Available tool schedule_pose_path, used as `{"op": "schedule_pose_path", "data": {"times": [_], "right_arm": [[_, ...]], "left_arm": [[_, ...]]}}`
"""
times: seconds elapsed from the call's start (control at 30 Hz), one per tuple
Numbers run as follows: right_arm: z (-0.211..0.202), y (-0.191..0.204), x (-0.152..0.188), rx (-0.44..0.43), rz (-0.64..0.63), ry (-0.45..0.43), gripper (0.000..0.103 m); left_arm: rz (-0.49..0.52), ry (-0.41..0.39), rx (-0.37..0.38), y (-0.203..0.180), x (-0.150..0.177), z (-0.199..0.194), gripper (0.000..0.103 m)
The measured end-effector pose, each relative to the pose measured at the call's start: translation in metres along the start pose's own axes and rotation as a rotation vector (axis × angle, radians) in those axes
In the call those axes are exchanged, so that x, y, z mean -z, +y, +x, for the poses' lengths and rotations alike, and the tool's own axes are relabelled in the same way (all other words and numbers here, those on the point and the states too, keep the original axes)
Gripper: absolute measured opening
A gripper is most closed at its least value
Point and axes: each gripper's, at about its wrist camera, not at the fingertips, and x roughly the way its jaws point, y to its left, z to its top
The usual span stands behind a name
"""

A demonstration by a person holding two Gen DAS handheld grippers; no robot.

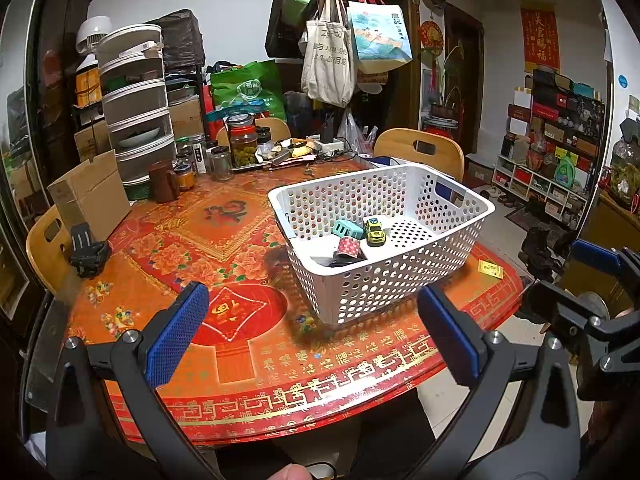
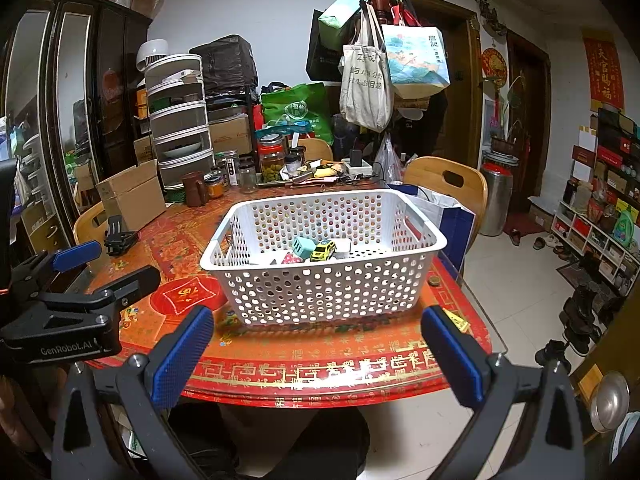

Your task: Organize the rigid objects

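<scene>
A white perforated basket [image 1: 460, 200] [image 2: 320, 292] stands on the red patterned table [image 1: 224, 240] [image 2: 320, 364]. Inside it lie a yellow toy car [image 1: 375, 231] [image 2: 323, 251], a teal toy [image 1: 347, 229] [image 2: 302, 246], a red patterned piece [image 1: 349, 246] and a dark object. My left gripper [image 1: 312, 332] is open and empty, held above the table's near edge, left of the basket. My right gripper [image 2: 320, 354] is open and empty, in front of the basket's near wall. Each gripper shows at the side of the other's view.
A black clip-like object [image 1: 89, 249] [image 2: 119, 235] and a cardboard box [image 1: 90, 196] [image 2: 134, 196] sit at the table's left. Jars, a brown mug [image 1: 163, 181] and clutter fill the far side. A small yellow packet [image 1: 490, 269] [image 2: 458, 319] lies right of the basket. Wooden chairs surround the table.
</scene>
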Motion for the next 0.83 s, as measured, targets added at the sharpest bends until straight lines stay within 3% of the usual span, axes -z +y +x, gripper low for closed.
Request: {"op": "schedule_pose_path", "data": {"times": [0.83], "right_arm": [[0.002,0.004,0.003,-0.006,-0.012,0.004,0.103]], "left_arm": [[0.027,-0.001,0.021,0.002,0.013,-0.004,0.103]]}}
